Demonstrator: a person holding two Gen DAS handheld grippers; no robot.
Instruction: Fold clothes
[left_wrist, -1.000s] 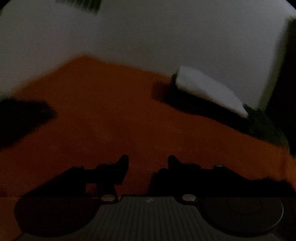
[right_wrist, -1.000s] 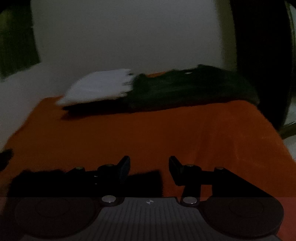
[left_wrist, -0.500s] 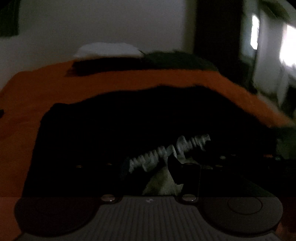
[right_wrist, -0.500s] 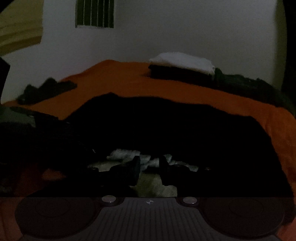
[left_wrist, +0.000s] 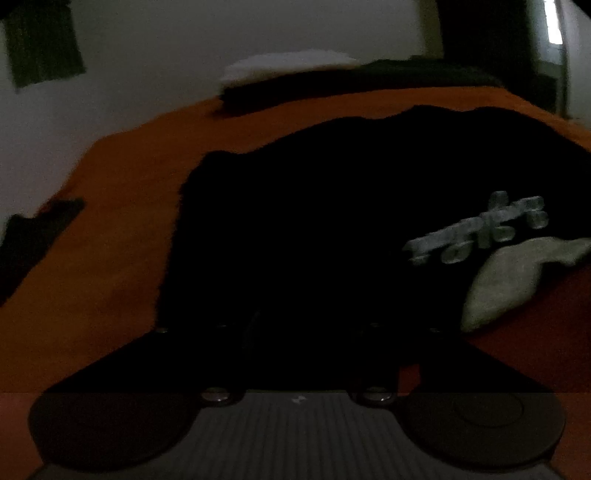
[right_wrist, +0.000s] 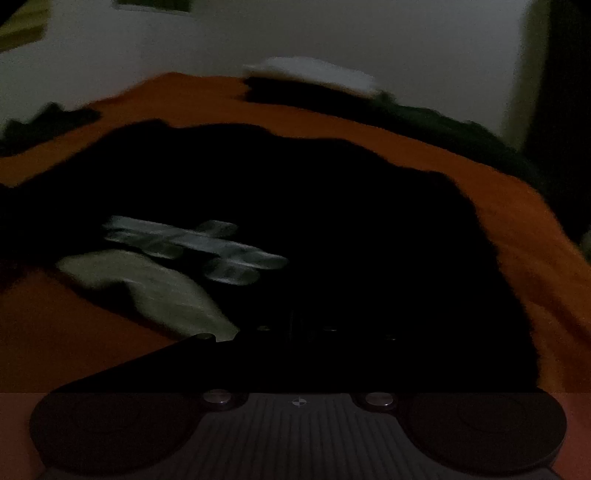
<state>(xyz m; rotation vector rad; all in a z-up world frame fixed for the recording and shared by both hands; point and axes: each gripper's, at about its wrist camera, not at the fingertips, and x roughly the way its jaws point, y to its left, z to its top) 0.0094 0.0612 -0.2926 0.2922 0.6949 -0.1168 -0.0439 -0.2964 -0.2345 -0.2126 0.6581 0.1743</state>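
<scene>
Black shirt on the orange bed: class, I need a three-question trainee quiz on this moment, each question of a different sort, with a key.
1. True or false: the black shirt lies spread on the orange bedcover.
2. Multiple choice: the white folded item at the far end sits on A) a dark pile, B) the floor, C) a chair.
3. Fill in: the pale lettering on the shirt appears toward the ____ side of the right wrist view.

Key: 1 true; 2 A; 3 left.

Orange-covered bed (left_wrist: 122, 229) with a spread black shirt (left_wrist: 314, 229) and, farther back, a white-topped folded stack (left_wrist: 288, 72).
</scene>
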